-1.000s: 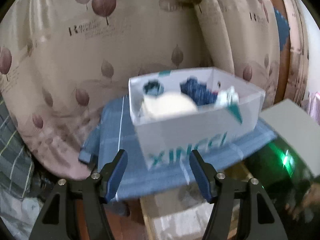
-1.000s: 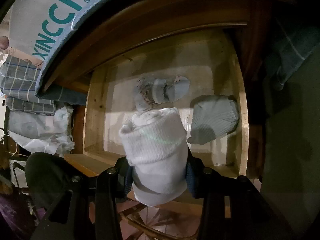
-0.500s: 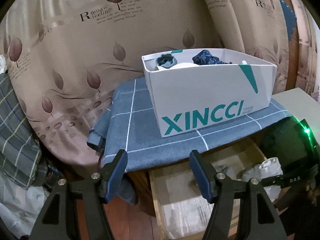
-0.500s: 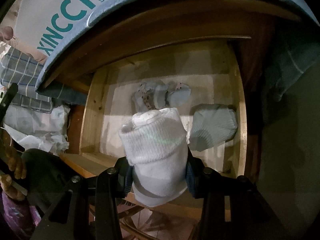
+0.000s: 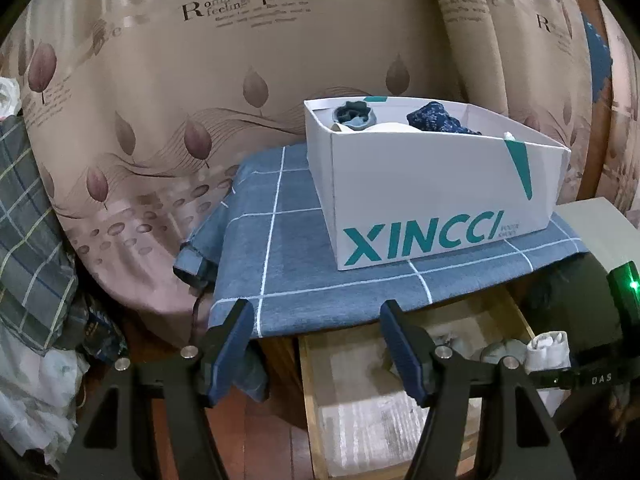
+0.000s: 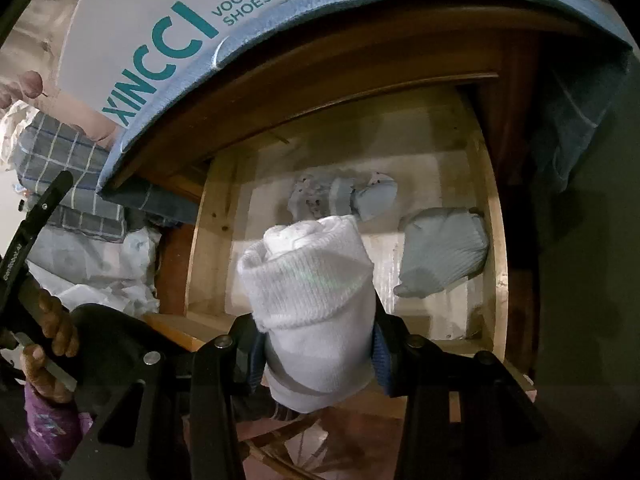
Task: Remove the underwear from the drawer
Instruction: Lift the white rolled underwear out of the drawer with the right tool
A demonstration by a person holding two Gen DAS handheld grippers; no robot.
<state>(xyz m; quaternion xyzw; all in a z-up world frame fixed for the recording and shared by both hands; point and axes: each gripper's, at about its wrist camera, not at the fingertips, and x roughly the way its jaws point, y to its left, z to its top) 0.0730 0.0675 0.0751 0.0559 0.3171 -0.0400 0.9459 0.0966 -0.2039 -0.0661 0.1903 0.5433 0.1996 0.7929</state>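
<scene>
My right gripper [image 6: 316,344] is shut on a rolled white underwear bundle [image 6: 312,288], held above the front of the open wooden drawer [image 6: 200,240]. Inside the drawer lie a spotted grey-blue rolled piece [image 6: 340,196] and a pale blue folded piece [image 6: 444,252]. In the left wrist view my left gripper [image 5: 316,344] stands open and empty in front of the blue checked cloth [image 5: 280,256]. The drawer [image 5: 312,400] shows below it, with the white bundle [image 5: 548,346] at its right.
A white XINCCI shoe box [image 5: 420,200] holding rolled garments sits on the checked cloth over the table. A leaf-print curtain [image 5: 160,80] hangs behind. Plaid fabric and white bags [image 5: 28,240] pile at the left. A person's hand [image 6: 48,344] grips the left tool.
The left gripper has sunk and tilted down, so the shoe box rose in its view and the open drawer came into sight. The right gripper keeps hold of the white bundle, almost still.
</scene>
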